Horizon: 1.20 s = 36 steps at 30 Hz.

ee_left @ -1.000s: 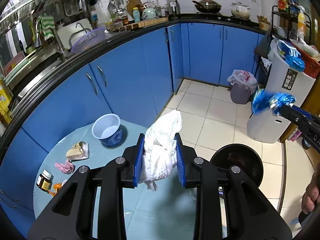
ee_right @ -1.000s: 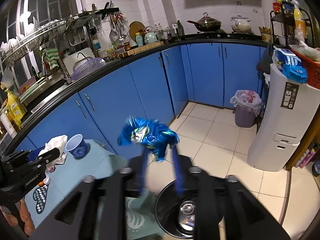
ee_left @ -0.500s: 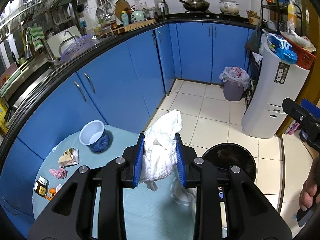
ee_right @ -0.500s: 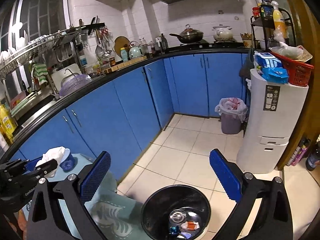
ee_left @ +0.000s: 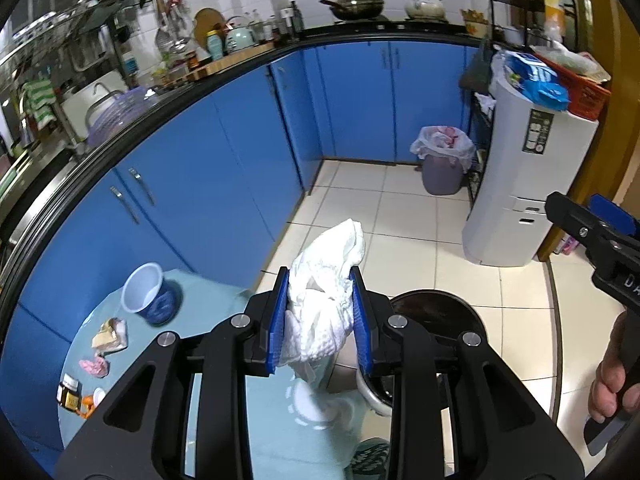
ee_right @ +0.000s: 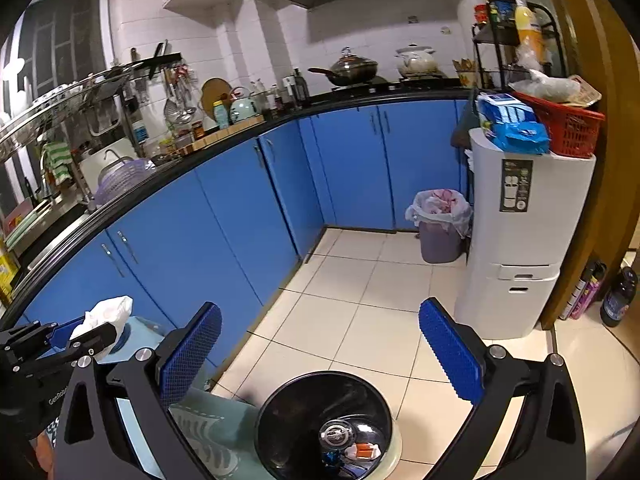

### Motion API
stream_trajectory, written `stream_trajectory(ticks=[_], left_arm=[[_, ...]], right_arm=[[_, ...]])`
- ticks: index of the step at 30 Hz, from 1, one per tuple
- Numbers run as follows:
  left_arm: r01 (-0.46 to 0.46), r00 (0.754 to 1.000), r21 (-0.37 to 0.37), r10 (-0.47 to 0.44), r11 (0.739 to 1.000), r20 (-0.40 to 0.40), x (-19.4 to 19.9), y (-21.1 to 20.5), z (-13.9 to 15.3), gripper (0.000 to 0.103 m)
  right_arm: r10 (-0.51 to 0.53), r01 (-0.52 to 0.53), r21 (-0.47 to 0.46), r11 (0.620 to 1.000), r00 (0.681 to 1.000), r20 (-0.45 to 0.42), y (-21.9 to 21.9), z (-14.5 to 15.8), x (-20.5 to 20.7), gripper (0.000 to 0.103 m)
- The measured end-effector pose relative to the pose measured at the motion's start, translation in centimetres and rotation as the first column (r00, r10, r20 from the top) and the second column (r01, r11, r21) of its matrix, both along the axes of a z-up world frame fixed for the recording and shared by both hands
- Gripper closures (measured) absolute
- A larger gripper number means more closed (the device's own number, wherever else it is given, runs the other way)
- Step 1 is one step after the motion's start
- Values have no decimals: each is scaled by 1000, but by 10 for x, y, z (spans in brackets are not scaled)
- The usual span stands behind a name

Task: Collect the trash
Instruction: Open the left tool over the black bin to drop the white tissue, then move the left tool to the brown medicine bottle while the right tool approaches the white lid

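The crumpled white tissue [ee_left: 325, 304] sat clamped between the blue pads of the left tool [ee_left: 320, 322], its upper end sticking up past the fingertips toward 12 o'clock and a loose tail hanging below them. The left tool was closed on that tissue and hovered above the near edge of the pale green bench [ee_left: 224, 364], with the black trash bin [ee_left: 448, 312] just beyond it at about 2 o'clock in the left wrist view.

In the right wrist view the right tool [ee_right: 320, 354] stood wide open with nothing between its blue pads [ee_right: 450, 354]. The bin [ee_right: 280, 420] lay directly under that gap at 6 o'clock, on the tiled floor [ee_right: 360, 280] and touching the bench's edge. Small bits of rubbish, including something orange and something blue, lay at the bin's bottom; what they were could not be told. The left tool [ee_right: 94, 326] showed there at 9 o'clock, the tissue [ee_right: 106, 312] gripped in it.

On the bench in the left wrist view, at about 9 o'clock from the left tool, stood a blue cup [ee_left: 150, 294] tilted with its white inside showing. Nearer the camera lay a torn tan wrapper [ee_left: 110, 334], a pink scrap [ee_left: 96, 366] just beside it, and a small dark jar [ee_left: 68, 394] next to an orange piece [ee_left: 88, 408] at the bench's edge. The right tool [ee_left: 592, 224] reached in at 3 o'clock, a hand [ee_left: 612, 376] below it.
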<state>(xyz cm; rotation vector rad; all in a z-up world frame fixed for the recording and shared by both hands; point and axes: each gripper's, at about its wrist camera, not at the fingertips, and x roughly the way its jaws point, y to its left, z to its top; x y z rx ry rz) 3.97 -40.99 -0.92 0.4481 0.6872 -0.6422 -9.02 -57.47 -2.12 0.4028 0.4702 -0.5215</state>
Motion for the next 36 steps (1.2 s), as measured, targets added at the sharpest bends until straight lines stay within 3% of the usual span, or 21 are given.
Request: stream_trajectory(ticks=[14,16,17,18,19,36], left_arm=[[122,992,-2,-122,992,-1,-22,-68,6,71],[122,993,1,-122,993,-9,-22,-73,6,58],[116,993,-6,-116,993,-8,-22,-74,7,29],[110,994,-22,-110,994,2,-22,-73,10,9],[103,995,-47,-102,994,23,-23,-70,14,6],[26,1000,-55,-26,998,-1,-5,-47,14,4]], right_arm=[[-95,95,41,995,995,2,-44,-8,-30,6],[-99,99,49,994,995,2,-47,-9,-31,6],[-99,98,51,994,995,1,-48,-9,-31,6],[-98,98,53,994,995,1,-49,-10,-31,6],[-98,97,53,994,995,0,-49,-10,-30,6],[-45,45,42,998,999,9,-33,-4,-14,6]])
